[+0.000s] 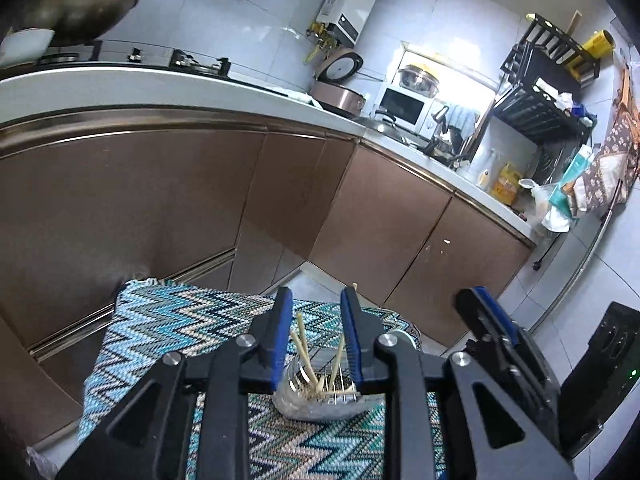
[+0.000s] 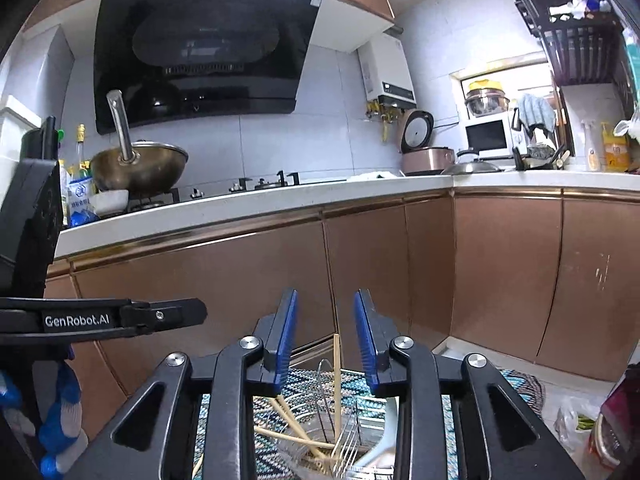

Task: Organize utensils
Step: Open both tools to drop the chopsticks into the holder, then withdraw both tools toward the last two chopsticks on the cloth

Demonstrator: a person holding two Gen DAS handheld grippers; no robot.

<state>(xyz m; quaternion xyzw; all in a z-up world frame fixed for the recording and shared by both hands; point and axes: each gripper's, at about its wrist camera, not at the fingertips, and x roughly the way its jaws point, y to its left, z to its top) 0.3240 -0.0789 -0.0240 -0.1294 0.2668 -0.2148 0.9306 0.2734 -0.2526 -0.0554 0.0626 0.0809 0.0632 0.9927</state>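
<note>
Holding both grippers over the zigzag cloth [image 1: 168,320] on the tabletop, you had the glass jar [image 1: 308,392] just below and between the blue pads of the left gripper [image 1: 316,332]. Its jaws stood parted, wider than the jar's mouth, and held nothing. The jar stood upright on the cloth with chopsticks [image 1: 302,344] and forks [image 1: 340,390] leaning out of it.

The right gripper [image 2: 326,336] hovered over the same jar, seen from higher up, its jaws likewise apart and empty. 1 chopstick [image 2: 337,376] rose almost straight up, its long axis pointing into the gap between the pads, its tip just short of them. The others lay slanted to the left in the jar, with the forks [image 2: 346,444] and a white spoon [image 2: 380,440] to the right.

By my reading, the right gripper was the nearer to that upright chopstick; the next move would turn on lowering along its axis and closing squarely across it.
</note>
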